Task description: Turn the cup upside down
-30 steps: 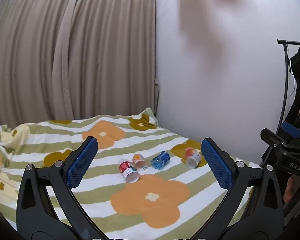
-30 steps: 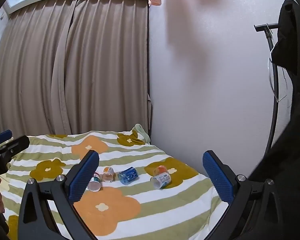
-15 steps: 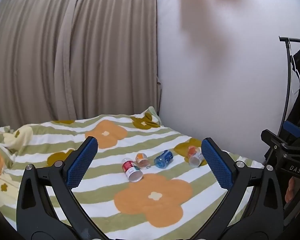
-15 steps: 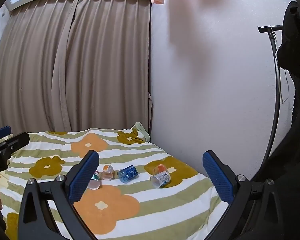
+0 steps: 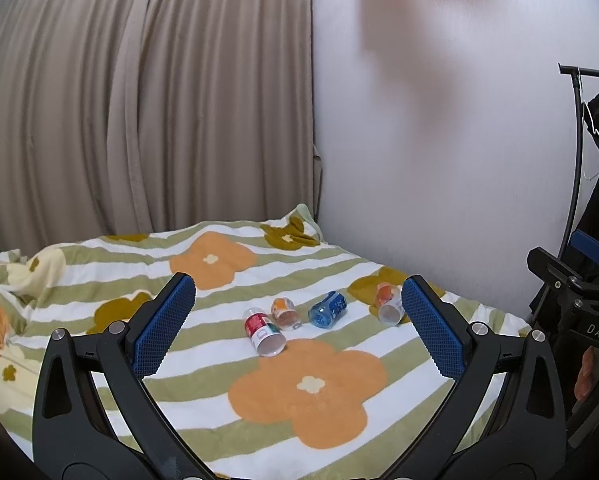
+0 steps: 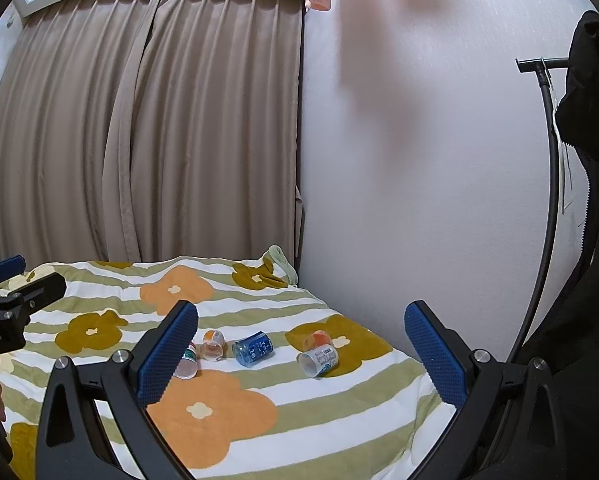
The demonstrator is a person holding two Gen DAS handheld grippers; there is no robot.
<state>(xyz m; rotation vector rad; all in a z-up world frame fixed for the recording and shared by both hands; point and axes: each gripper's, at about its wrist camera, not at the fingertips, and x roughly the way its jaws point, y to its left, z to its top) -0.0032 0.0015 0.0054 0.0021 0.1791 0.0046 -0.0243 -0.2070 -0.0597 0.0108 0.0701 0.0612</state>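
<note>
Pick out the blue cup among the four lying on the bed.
The blue cup is third from the left, lying on its side between the small orange cup and the white-and-orange cup.

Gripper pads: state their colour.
Blue, textured pads on black fingers; clearest in the left wrist view.

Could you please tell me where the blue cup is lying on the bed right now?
The blue cup lies on its side on the floral blanket, third from the left in the row, between the small orange cup and the orange-and-white cup by the wall.
</note>
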